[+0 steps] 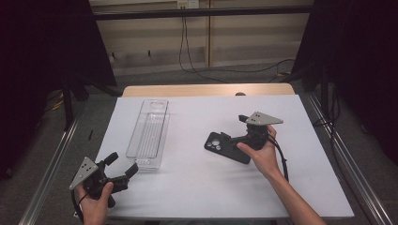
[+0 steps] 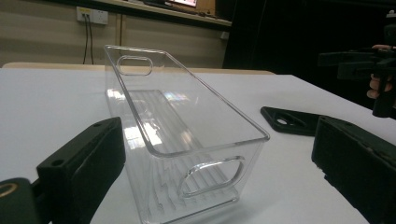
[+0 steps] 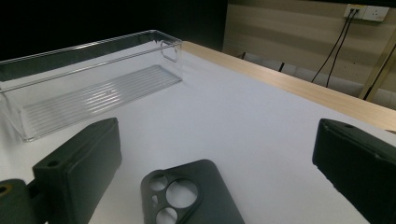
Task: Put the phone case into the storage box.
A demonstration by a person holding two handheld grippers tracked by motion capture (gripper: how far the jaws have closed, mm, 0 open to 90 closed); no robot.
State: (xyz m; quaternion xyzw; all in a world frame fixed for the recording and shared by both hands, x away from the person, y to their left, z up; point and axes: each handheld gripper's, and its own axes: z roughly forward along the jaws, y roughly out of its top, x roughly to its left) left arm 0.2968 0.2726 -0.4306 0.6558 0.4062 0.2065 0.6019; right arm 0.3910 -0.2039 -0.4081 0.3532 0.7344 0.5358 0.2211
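Note:
A black phone case (image 1: 225, 146) lies flat on the white table (image 1: 197, 187), camera cutout toward the left. My right gripper (image 1: 233, 127) hovers over its right end, jaws open and pointing left. In the right gripper view the case (image 3: 191, 196) lies low between the two open jaws of that gripper (image 3: 215, 158), and neither jaw touches it. A clear plastic bin (image 1: 149, 133) stands lengthwise on the left half of the table with nothing in it. My left gripper (image 1: 123, 164) is open near the front left corner, pointing at the bin's near end (image 2: 210, 177).
The wooden table edge (image 1: 206, 90) runs along the back. Dark curtains hang at both sides and cables run on the floor behind. Seen from the left gripper, the phone case (image 2: 289, 121) lies right of the bin, with the right gripper (image 2: 364, 60) above it.

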